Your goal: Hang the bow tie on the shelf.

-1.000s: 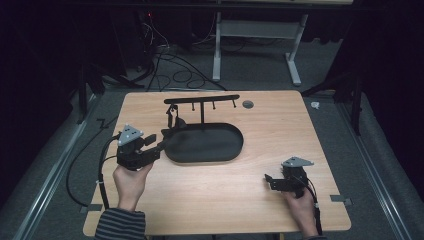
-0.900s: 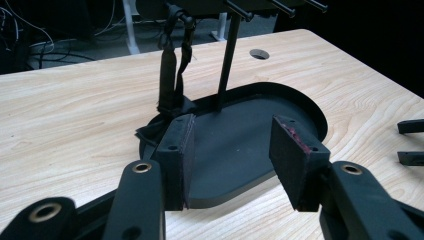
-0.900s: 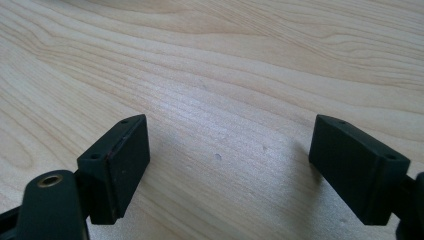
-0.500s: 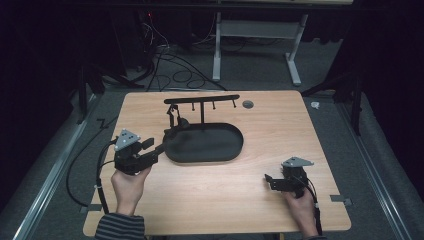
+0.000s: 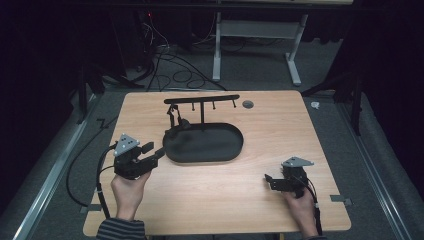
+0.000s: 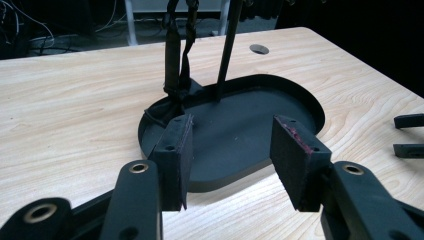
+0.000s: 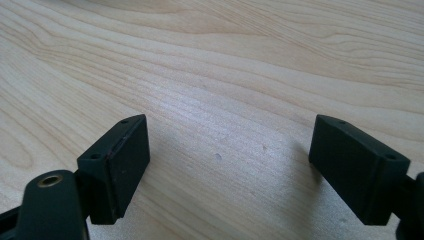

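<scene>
fingers (image 6: 172, 150) apart, both grippers; one tray (image 5: 225, 152); one stand (image 5: 202, 99)

Table (image 7: 210, 60): pale wood, visible grain, smooth satin sheen under right gripper (image 7: 227, 165) fingers. Oval tray (image 6: 250, 135) ahead of left gripper (image 6: 232, 150) fingers: matt black, smooth, plastic-looking. Stand post (image 6: 227, 50) rising from tray: dark, thin, slight sheen. Strap (image 6: 172, 65) hanging beside post: black, cloth-like. Left finger pads (image 6: 295, 160): matt black, rough, reddish-flecked edge. Grey plate (image 5: 126, 144) atop left gripper: dull, flat.
</scene>
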Tool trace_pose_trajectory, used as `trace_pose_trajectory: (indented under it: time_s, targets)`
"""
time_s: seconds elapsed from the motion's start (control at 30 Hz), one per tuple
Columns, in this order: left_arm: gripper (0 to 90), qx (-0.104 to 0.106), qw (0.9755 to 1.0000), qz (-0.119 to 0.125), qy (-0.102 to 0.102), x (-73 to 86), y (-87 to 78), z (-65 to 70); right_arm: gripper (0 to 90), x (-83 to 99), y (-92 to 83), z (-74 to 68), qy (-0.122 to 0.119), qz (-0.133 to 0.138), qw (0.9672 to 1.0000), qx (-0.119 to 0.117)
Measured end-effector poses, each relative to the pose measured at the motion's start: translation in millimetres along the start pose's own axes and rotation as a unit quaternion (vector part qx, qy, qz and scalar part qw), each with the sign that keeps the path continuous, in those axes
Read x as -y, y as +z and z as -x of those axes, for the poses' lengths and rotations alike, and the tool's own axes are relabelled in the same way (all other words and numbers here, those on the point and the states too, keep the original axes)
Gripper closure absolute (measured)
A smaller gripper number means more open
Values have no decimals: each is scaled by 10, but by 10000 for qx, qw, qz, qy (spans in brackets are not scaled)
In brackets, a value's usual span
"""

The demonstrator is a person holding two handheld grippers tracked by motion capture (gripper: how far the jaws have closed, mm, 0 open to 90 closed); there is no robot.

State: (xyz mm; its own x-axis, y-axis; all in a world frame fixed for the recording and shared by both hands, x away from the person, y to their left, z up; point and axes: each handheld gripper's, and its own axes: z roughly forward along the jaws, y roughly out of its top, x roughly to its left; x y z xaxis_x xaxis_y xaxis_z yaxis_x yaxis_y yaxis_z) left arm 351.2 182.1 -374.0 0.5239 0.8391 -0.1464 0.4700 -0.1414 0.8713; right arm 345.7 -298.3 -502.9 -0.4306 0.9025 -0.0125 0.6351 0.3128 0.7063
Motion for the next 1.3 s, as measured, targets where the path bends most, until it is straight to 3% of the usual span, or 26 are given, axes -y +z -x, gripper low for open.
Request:
trace_pose_trajectory:
  time_s: [1.3]
  targets:
    - [519, -105, 9996, -91, -249, 292, -101, -94, 178, 3, -2, -1, -2, 5, 10000, -1]
